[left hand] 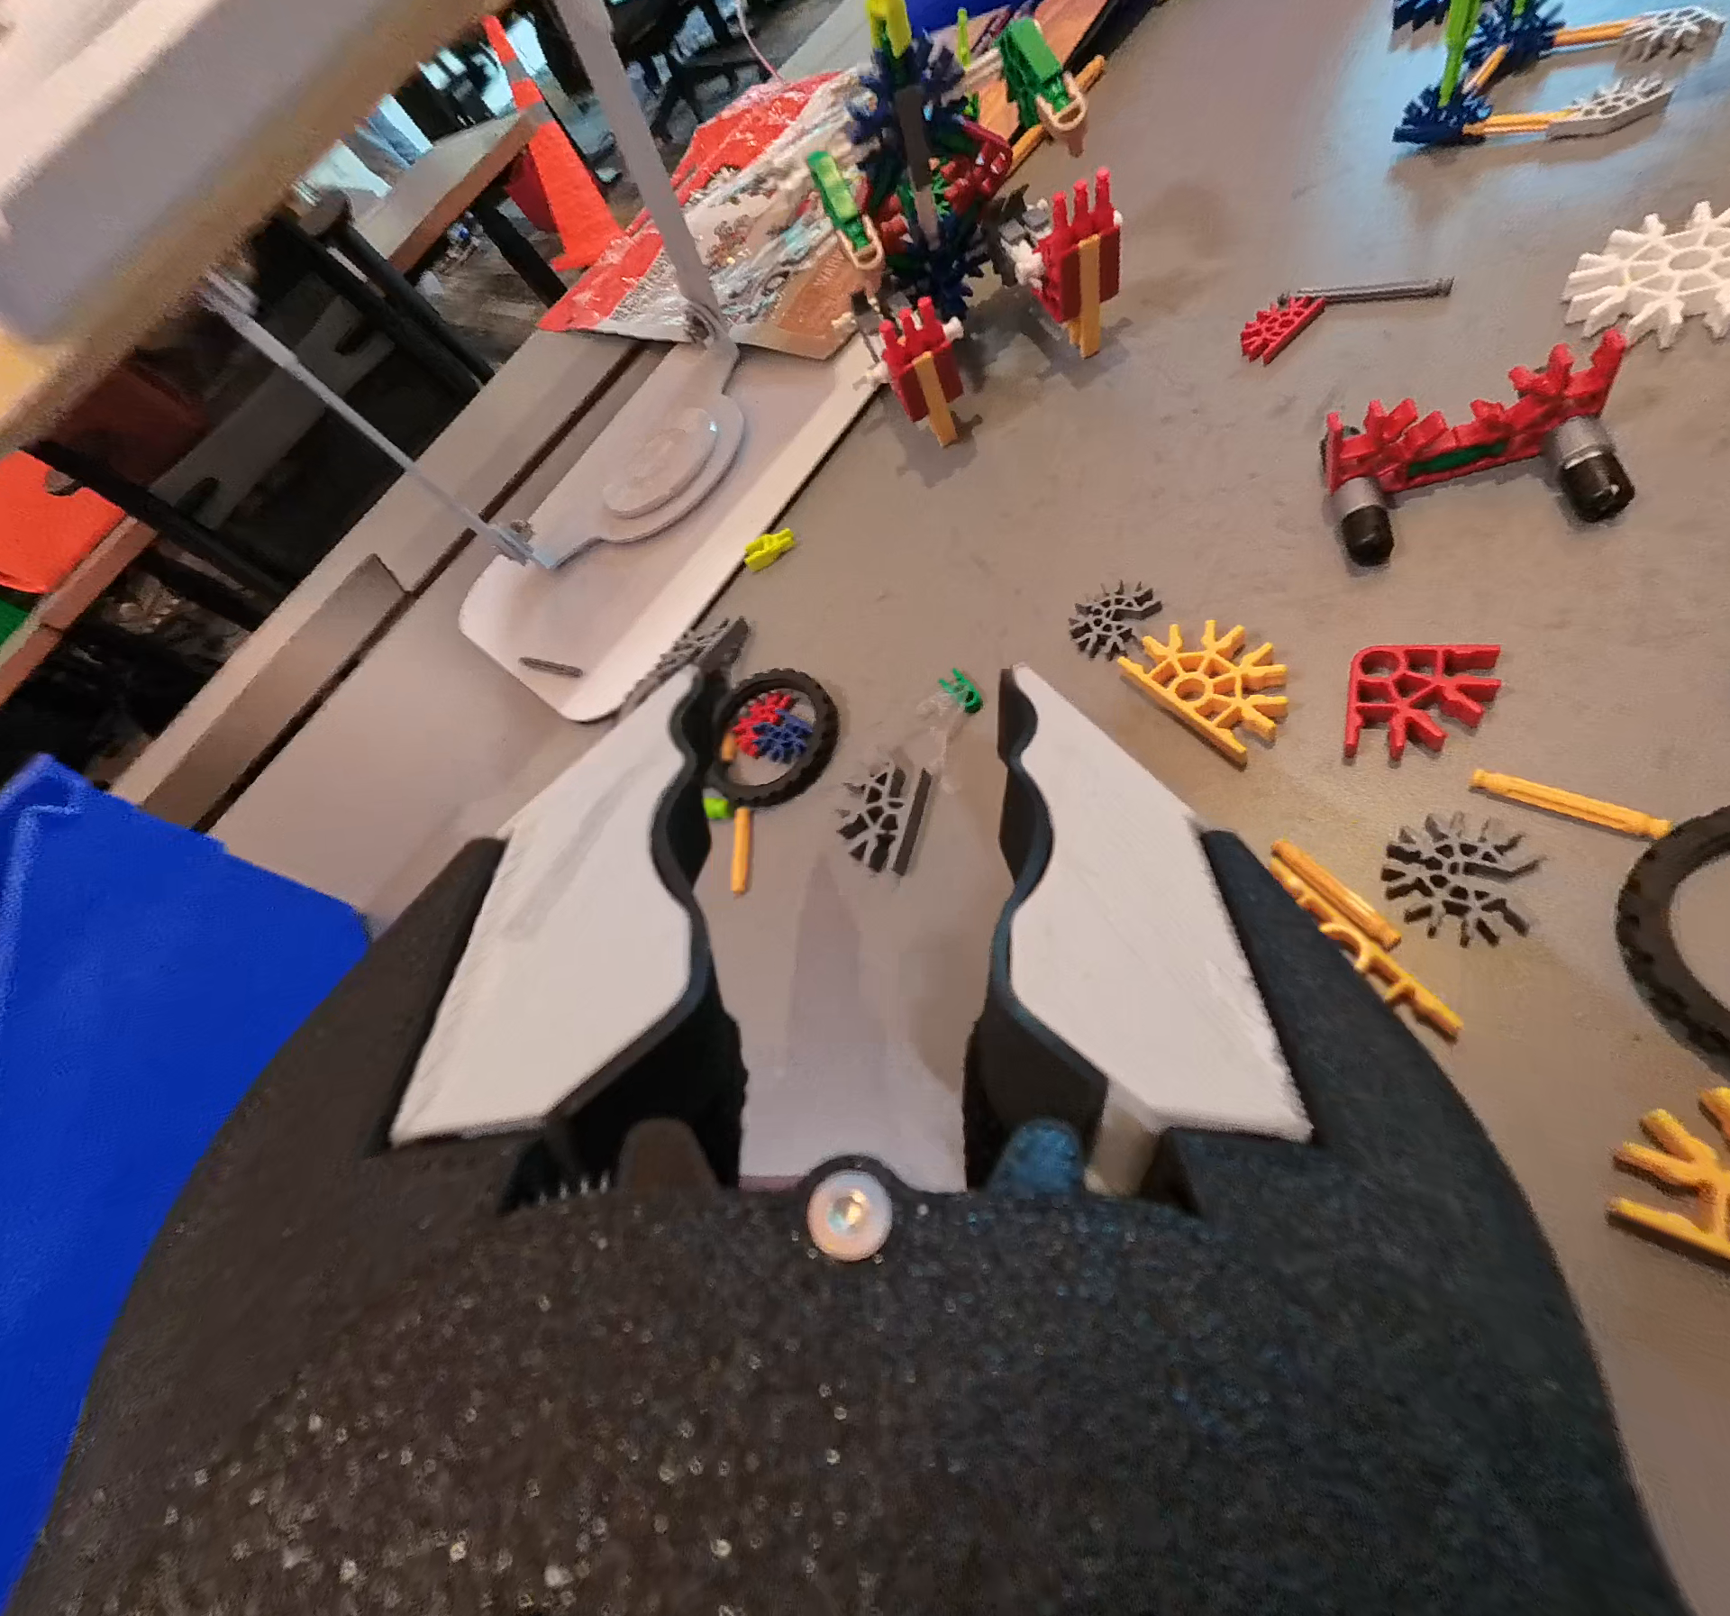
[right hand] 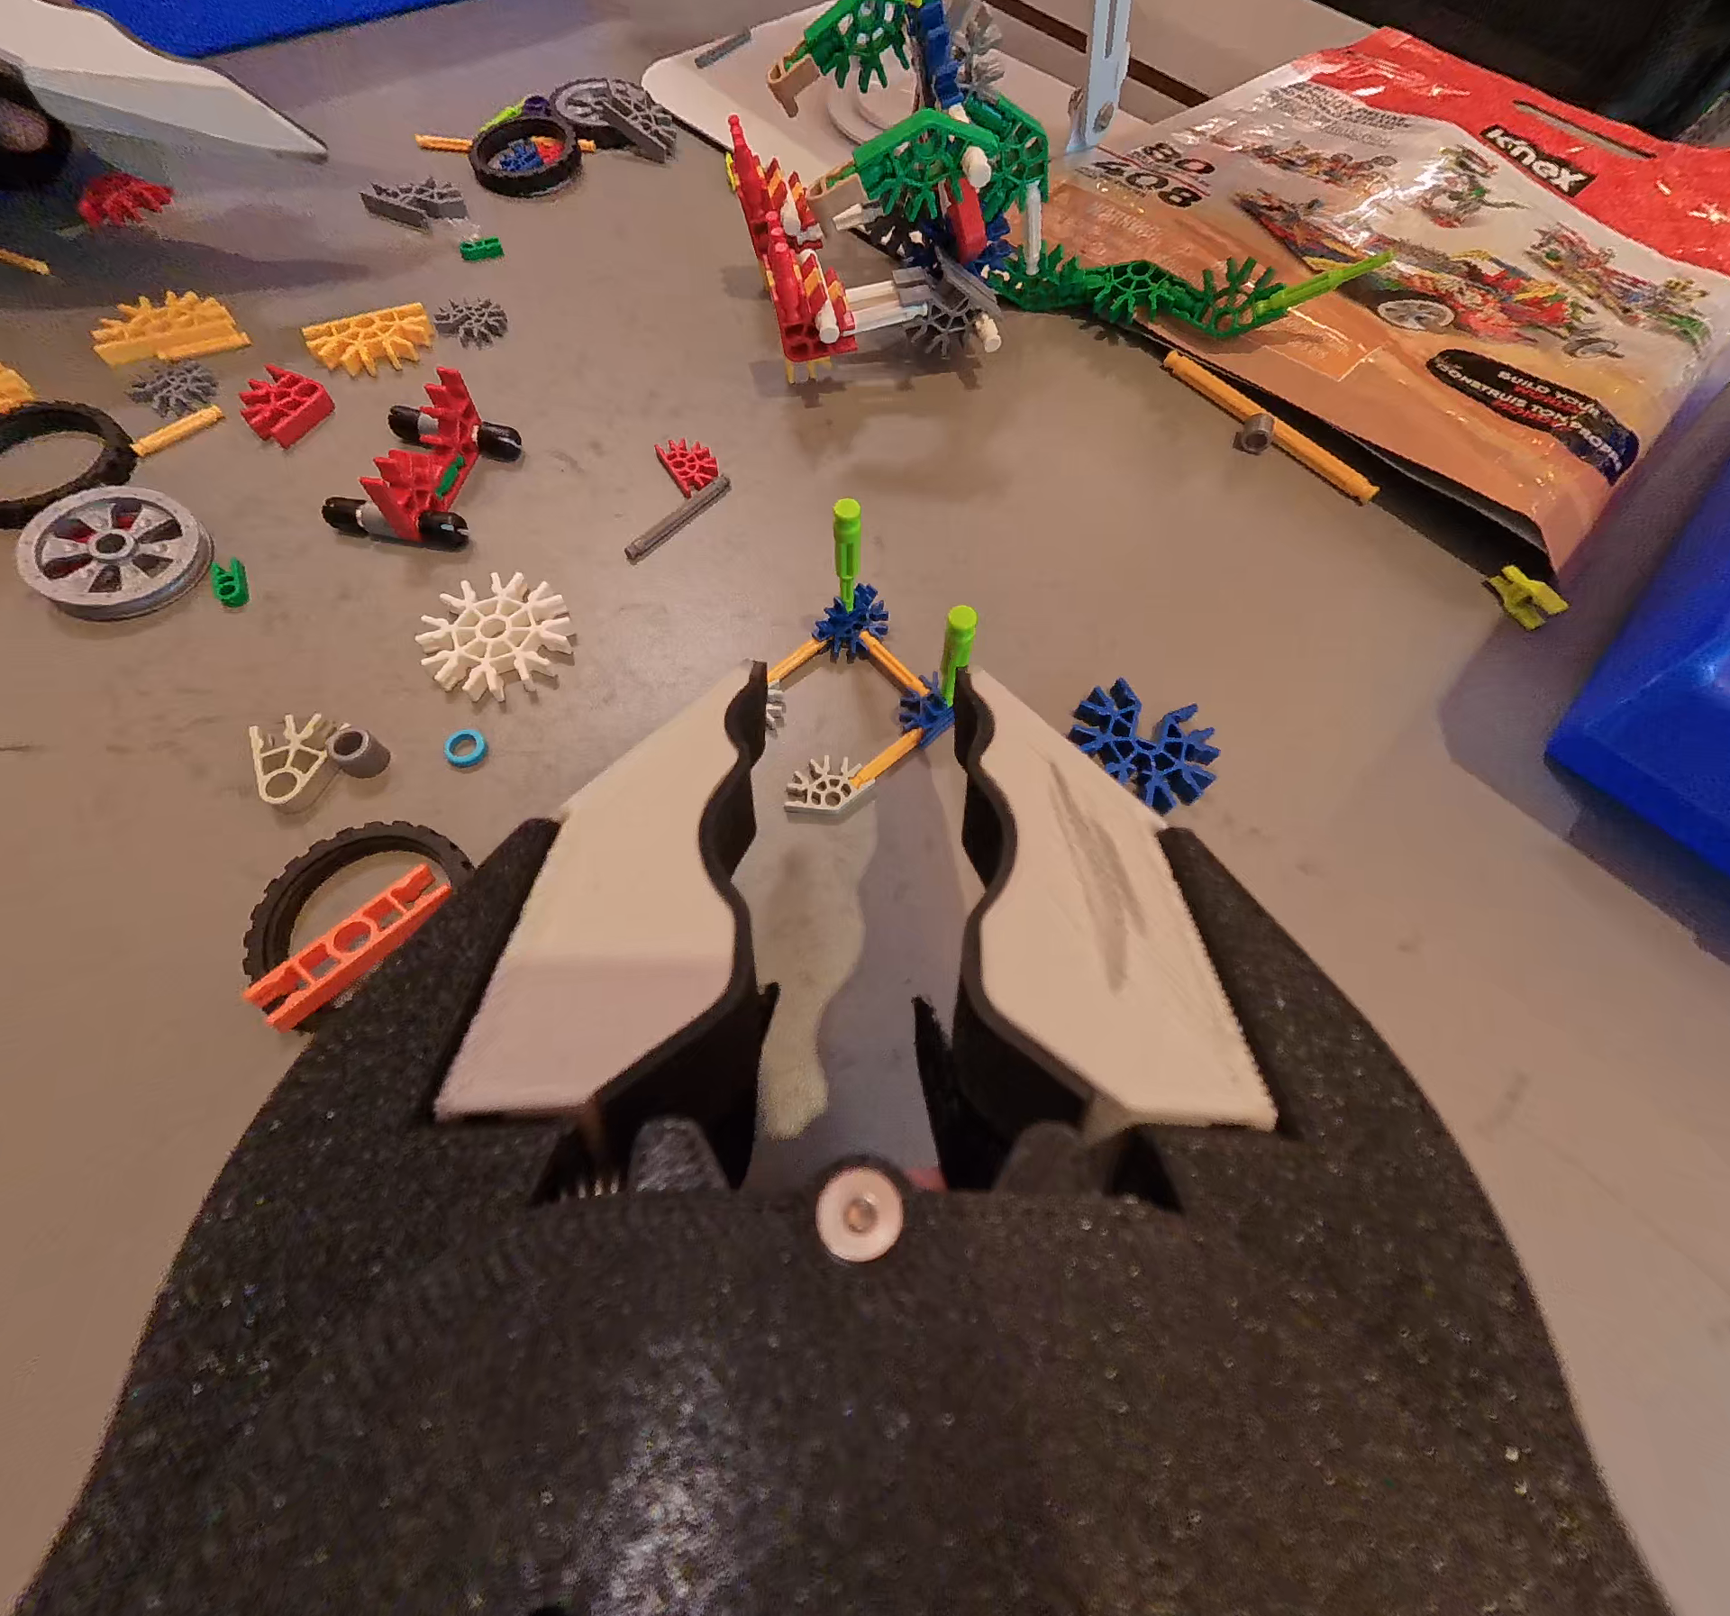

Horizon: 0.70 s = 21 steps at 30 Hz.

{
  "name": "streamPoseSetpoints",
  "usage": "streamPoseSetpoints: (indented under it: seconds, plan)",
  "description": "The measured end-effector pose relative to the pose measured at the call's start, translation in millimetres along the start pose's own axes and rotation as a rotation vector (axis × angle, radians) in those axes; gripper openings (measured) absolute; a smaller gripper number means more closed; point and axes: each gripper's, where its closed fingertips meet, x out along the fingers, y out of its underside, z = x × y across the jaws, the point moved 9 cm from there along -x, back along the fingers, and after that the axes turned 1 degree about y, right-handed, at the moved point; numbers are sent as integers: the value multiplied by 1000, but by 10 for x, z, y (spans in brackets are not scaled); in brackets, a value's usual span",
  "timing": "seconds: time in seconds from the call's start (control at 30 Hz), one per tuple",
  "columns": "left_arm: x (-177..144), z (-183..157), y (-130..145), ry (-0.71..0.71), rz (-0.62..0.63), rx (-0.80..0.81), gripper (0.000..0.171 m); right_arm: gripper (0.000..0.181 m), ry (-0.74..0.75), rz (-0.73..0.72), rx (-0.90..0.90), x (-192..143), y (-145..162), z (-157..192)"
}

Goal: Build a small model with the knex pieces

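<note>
While its jaws stand apart and empty, the left hand-held gripper point(left hand: 847, 710) hovers above a small dark grey fan-shaped plastic connector point(left hand: 883, 813) on the grey desk point(left hand: 1077, 485). The right hand-held gripper point(right hand: 857, 710), likewise spread, flanks a blue-hubbed, yellow-rodded plastic frame point(right hand: 866, 681) with green pegs.

**Two grippers, both wide open**

The left gripper point(left hand: 847, 710) hangs over the table with its two fingers spread far apart. Nothing is between them. The right gripper point(right hand: 857, 710) is low and points toward the far edge. Its fingers are spread too and hold nothing. In the right wrist view, the left gripper point(right hand: 159, 106) shows at the top left corner.
</note>
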Motion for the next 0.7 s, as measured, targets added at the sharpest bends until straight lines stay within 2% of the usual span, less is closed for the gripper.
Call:
streamPoseSetpoints:
  seconds: [0.07, 0.2, 0.4, 0.57, 0.7]
  plan:
    - [-92, 12, -65, -31, -29, 26, 60, 39, -4, -8, 12, -7, -2, -12]
    - [-277, 3, -175, 6, -65, -2, 58, 39, -11, -24, 39, -23, -6, -37]
    - [-780, 150, -427, -6, -136, -1, 53, 39, -18, -44, 72, -41, -11, -71]
    - [-1240, 554, -453, -124, -91, 52, 48, 39, -19, -51, 84, -45, -14, -85]
    - [-1539, 986, -345, -234, 33, 97, 42, 39, -19, -47, 80, -41, -13, -81]
